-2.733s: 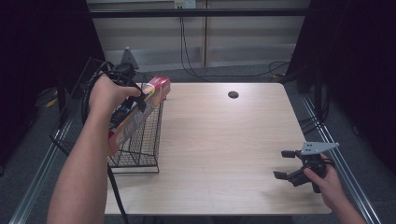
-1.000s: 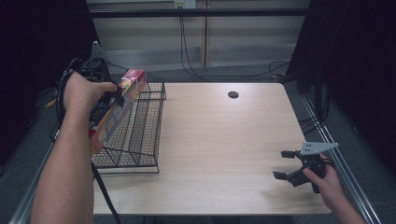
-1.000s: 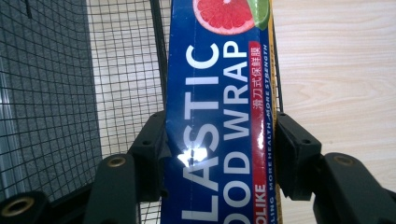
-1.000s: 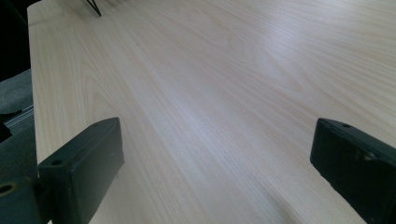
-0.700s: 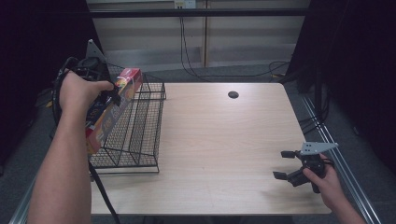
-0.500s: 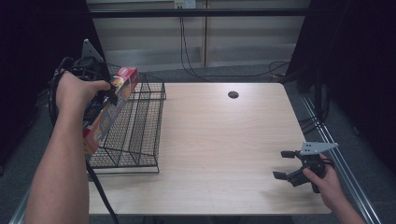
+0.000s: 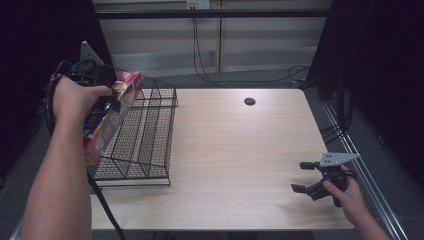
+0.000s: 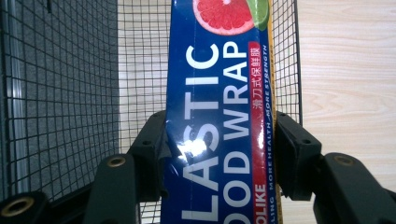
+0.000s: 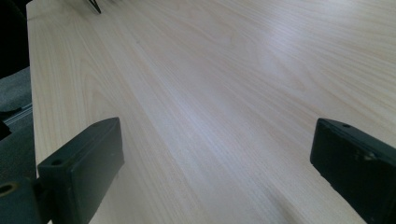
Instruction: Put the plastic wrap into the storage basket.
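Two hand-held grippers up. Left hand-held gripper clamped on wrap box, pads pressing both long sides; box tilted, lifted off worktop, over left edge of wire rack. "PLASTIC FOOD WRAP" lettering + grapefruit pic visible in left gripper view, rack mesh behind. Right hand-held gripper released, jaws wide apart, nothing btwn; low over bare worktop near front right corner, well apart from rack.

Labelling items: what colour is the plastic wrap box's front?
Dark blue plastic wrap box, white lettering, red strip; clearest in left gripper view.
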The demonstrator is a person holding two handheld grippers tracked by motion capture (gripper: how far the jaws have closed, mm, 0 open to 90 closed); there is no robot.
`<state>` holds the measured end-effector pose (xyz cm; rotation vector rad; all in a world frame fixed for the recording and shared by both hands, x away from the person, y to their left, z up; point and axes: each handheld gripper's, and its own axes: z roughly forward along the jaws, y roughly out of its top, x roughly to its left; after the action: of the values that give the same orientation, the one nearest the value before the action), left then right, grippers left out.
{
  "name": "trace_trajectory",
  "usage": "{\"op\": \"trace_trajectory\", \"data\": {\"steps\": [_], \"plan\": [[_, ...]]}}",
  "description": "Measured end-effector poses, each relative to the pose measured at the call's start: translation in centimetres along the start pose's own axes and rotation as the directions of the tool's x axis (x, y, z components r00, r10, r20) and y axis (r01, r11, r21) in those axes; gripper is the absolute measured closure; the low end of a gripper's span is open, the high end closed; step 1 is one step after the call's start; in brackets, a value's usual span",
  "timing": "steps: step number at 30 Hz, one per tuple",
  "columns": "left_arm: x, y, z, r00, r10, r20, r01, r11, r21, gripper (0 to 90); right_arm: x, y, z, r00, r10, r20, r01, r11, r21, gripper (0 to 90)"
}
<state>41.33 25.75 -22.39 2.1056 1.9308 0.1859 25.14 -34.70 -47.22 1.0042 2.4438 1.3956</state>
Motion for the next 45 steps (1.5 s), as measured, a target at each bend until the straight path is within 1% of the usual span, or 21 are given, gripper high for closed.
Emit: {"op": "trace_trajectory", "data": {"steps": [1, 3, 4, 7, 8, 10, 13, 14, 17, 18, 20, 21, 22, 24, 26, 27, 29, 33, 37, 39, 45], "plan": [[0.1, 0.0, 0.0, 1.0000, -0.006, 0.001, 0.006, 1.0000, 0.000, 45.3, 0.0, 0.0, 0.0, 1.0000, -0.002, -0.002, 0.002, 1.000, 0.000, 2.5], [0.3, 0.0, 0.1, 1.0000, -0.003, -0.006, 0.003, 1.0000, 0.003, 45.3, 0.0, 0.0, 0.0, 1.0000, 0.000, 0.003, 0.000, 1.000, -0.002, 2.4], [0.3, -0.1, 0.1, 0.9998, -0.018, -0.008, 0.018, 0.9998, -0.001, 45.3, 0.0, 0.0, 0.0, 1.0000, 0.002, -0.001, -0.002, 1.000, -0.001, 2.4], [0.6, 0.0, 0.0, 0.9998, -0.007, -0.019, 0.007, 0.9999, -0.008, 45.3, 0.0, 0.0, 0.1, 1.0000, -0.001, -0.003, 0.001, 1.000, 0.002, 2.4], [0.7, -0.1, 0.0, 0.9998, -0.011, -0.015, 0.011, 0.9999, -0.008, 45.3, 0.0, 0.0, 0.1, 1.0000, -0.001, -0.003, 0.001, 1.000, 0.003, 2.5], [0.7, -0.1, 0.0, 0.9993, -0.036, -0.013, 0.036, 0.9993, -0.011, 45.3, 0.0, 0.0, 0.1, 1.0000, -0.003, -0.003, 0.003, 1.000, 0.002, 2.4], [0.9, -0.2, 0.0, 0.9992, -0.029, -0.027, 0.028, 0.9995, -0.012, 45.3, 0.0, 0.0, 0.1, 1.0000, -0.002, -0.003, 0.002, 1.000, 0.001, 2.4], [1.1, -0.2, 0.1, 0.9987, -0.043, -0.027, 0.042, 0.9990, -0.015, 45.2, 0.0, 0.0, 0.1, 1.0000, 0.000, -0.004, 0.000, 1.000, 0.003, 2.4], [1.3, -0.3, 0.2, 0.9980, -0.053, -0.033, 0.053, 0.9984, -0.019, 45.2, 0.1, 0.0, 0.2, 1.0000, -0.001, -0.005, 0.001, 1.000, 0.005, 2.5], [1.5, -0.4, 0.3, 0.9978, -0.046, -0.047, 0.045, 0.9988, -0.018, 45.1, 0.1, 0.0, 0.2, 1.0000, -0.001, -0.005, 0.001, 1.000, 0.003, 2.4], [1.6, -0.4, 0.4, 0.9975, -0.056, -0.044, 0.055, 0.9983, -0.019, 45.1, 0.1, 0.0, 0.2, 1.0000, -0.002, -0.006, 0.002, 1.000, 0.004, 2.4], [1.6, -0.5, 0.5, 0.9970, -0.060, -0.049, 0.059, 0.9981, -0.016, 45.1, 0.1, 0.0, 0.2, 1.0000, 0.002, -0.008, -0.002, 1.000, 0.005, 2.5], [1.7, -0.5, 0.6, 0.9955, -0.078, -0.054, 0.077, 0.9968, -0.024, 45.1, 0.1, 0.0, 0.2, 1.0000, 0.000, -0.007, 0.000, 1.000, 0.003, 2.4], [1.8, -0.6, 0.8, 0.9947, -0.087, -0.055, 0.086, 0.9961, -0.021, 45.1, 0.1, 0.0, 0.2, 1.0000, -0.002, -0.006, 0.002, 1.000, 0.004, 2.4], [1.9, -0.6, 0.9, 0.9946, -0.085, -0.060, 0.084, 0.9963, -0.019, 45.1, 0.1, 0.0, 0.2, 1.0000, -0.001, -0.006, 0.001, 1.000, 0.003, 2.4], [1.9, -0.6, 1.0, 0.9926, -0.104, -0.063, 0.102, 0.9945, -0.022, 45.0, 0.1, 0.0, 0.2, 1.0000, -0.002, -0.005, 0.002, 1.000, 0.004, 2.4], [2.1, -0.7, 1.1, 0.9924, -0.100, -0.072, 0.098, 0.9948, -0.024, 45.0, 0.1, 0.0, 0.2, 1.0000, -0.002, -0.007, 0.002, 1.000, 0.004, 2.4], [2.2, -0.7, 1.3, 0.9887, -0.129, -0.076, 0.126, 0.9913, -0.036, 45.0, 0.1, 0.0, 0.2, 1.0000, -0.003, -0.006, 0.003, 1.000, 0.004, 2.4], [2.4, -0.7, 1.7, 0.9879, -0.125, -0.092, 0.122, 0.9920, -0.033, 45.0, 0.1, 0.0, 0.2, 1.0000, -0.006, -0.004, 0.006, 1.000, 0.003, 2.4], [2.4, -0.7, 2.0, 0.9849, -0.146, -0.093, 0.144, 0.9890, -0.034, 45.0, 0.1, 0.0, 0.3, 1.0000, -0.007, -0.007, 0.007, 1.000, 0.004, 2.4], [2.4, -0.5, 2.7, 0.9832, -0.156, -0.095, 0.153, 0.9876, -0.034, 44.8, 0.0, 0.0, 0.3, 0.9999, -0.004, -0.009, 0.004, 1.000, 0.008, 2.4]]}}
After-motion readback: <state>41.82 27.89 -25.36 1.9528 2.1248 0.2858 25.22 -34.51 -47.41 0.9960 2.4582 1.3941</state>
